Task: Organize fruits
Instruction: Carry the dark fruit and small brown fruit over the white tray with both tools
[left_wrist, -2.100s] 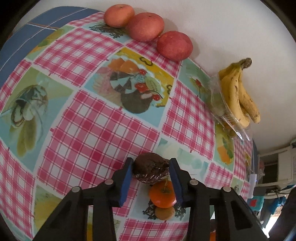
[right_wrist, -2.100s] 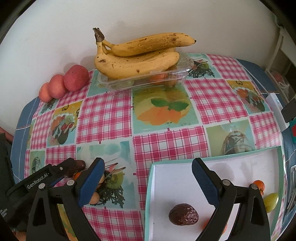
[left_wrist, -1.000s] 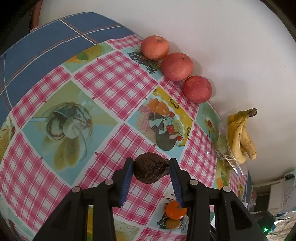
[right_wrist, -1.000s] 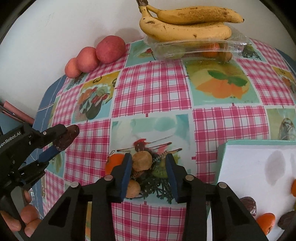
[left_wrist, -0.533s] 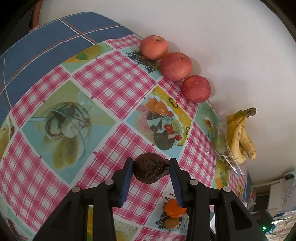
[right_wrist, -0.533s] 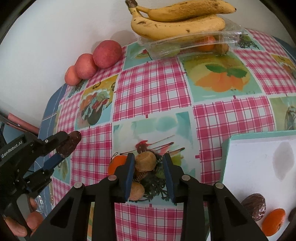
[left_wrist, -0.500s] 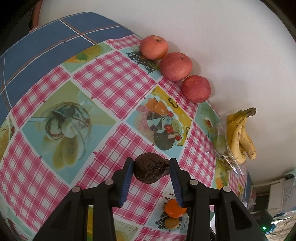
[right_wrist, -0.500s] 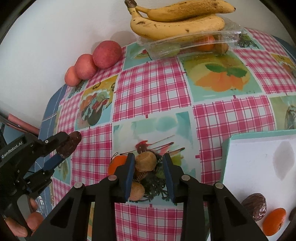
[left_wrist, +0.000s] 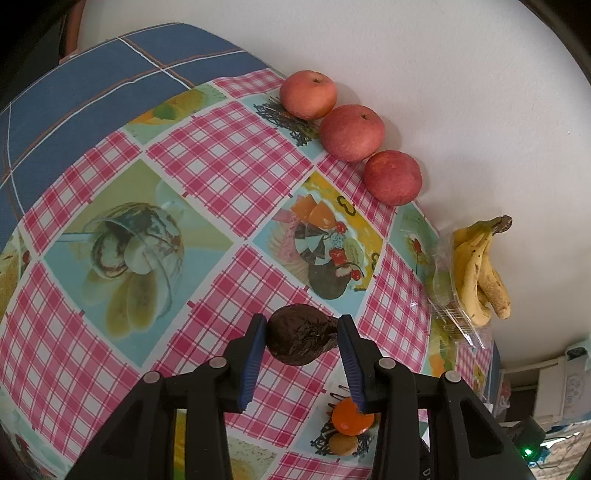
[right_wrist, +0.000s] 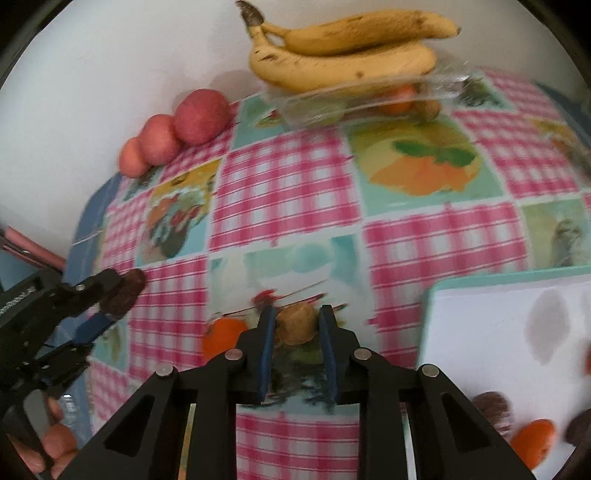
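The table (left_wrist: 229, 155) carries a checked cloth with fruit pictures. Three apples (left_wrist: 351, 132) lie in a row against the wall, each touching the next. Further along the wall, bananas (right_wrist: 343, 59) rest on top of a clear box (right_wrist: 369, 99), and some small fruits show inside it. On the right side stands a white tray (right_wrist: 491, 317) with a teal rim; a dark wrinkled fruit and an orange one lie in its near corner, blurred. In the middle of the cloth there is a little group of small fruits: an orange one (right_wrist: 221, 334), a brown one (left_wrist: 341, 444) and something green, hard to make out.

The left tool (left_wrist: 301, 338) is above the cloth, well apart from the apples. Its jaws are narrow and press on both sides of a dark wrinkled fruit (left_wrist: 300, 334), which is held clear of the table. A person's fingers (right_wrist: 55, 443) show under this tool in the right view.

The right tool (right_wrist: 295, 326) is over the little group. Its jaws are nearly together and hold a brown round fruit (right_wrist: 295, 324) between the blue pads, just beside the orange one.
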